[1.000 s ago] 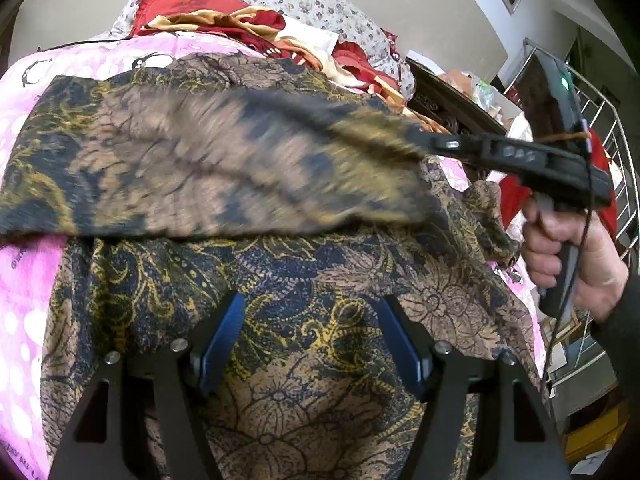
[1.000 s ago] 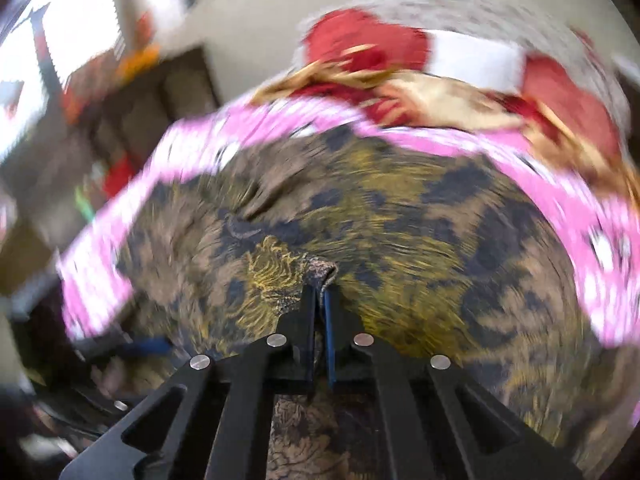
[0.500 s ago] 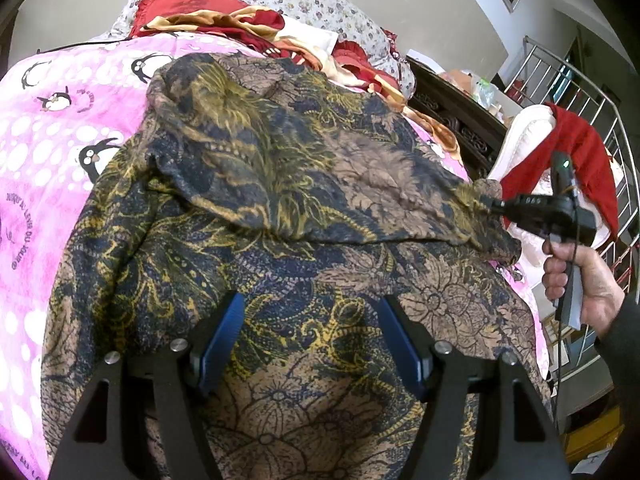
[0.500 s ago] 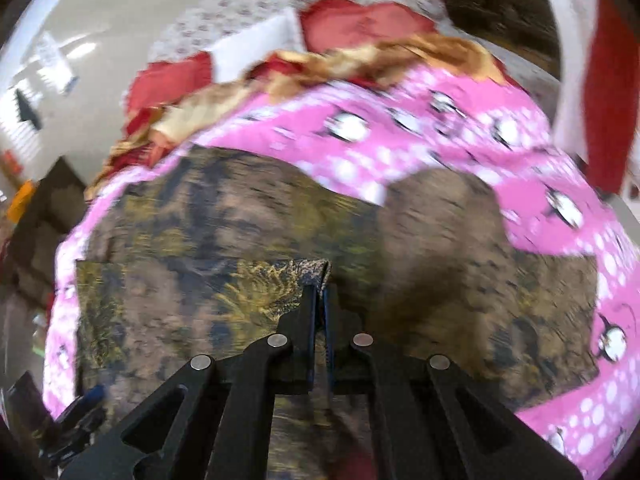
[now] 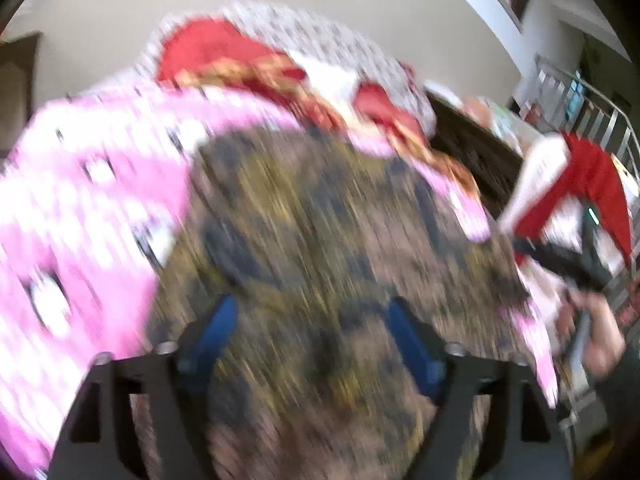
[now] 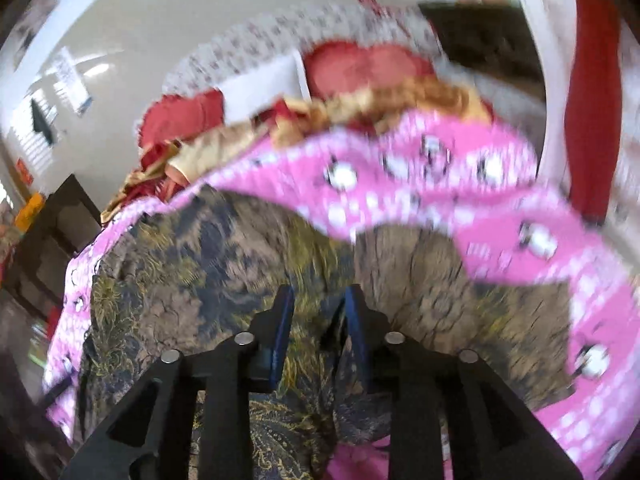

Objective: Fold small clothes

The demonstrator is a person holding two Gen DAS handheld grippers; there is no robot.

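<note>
A dark batik garment [image 5: 320, 220] with gold and brown flowers lies folded over on the pink penguin sheet [image 5: 100, 200]. My left gripper [image 5: 312, 332] hovers over its near part; its jaws are opening wide and grip nothing. This view is heavily blurred. In the right wrist view the garment [image 6: 200, 272] spreads under my right gripper [image 6: 319, 312]. Those jaws are opening, with a fold of the cloth loose between the blue pads. The right gripper [image 5: 560, 260] also shows at the garment's right edge, held by a hand [image 5: 592, 332].
A heap of red and gold clothes [image 5: 240, 56] and a flowered cushion lie at the bed's far end. Dark wooden furniture [image 5: 472, 148] stands beyond the bed. A red and white cloth [image 5: 592, 176] hangs over a metal railing [image 5: 592, 116] on the right.
The right gripper drew the garment's edge across to the right, laid it down and parted its jaws. The left gripper rose, tilted up and spread wider.
</note>
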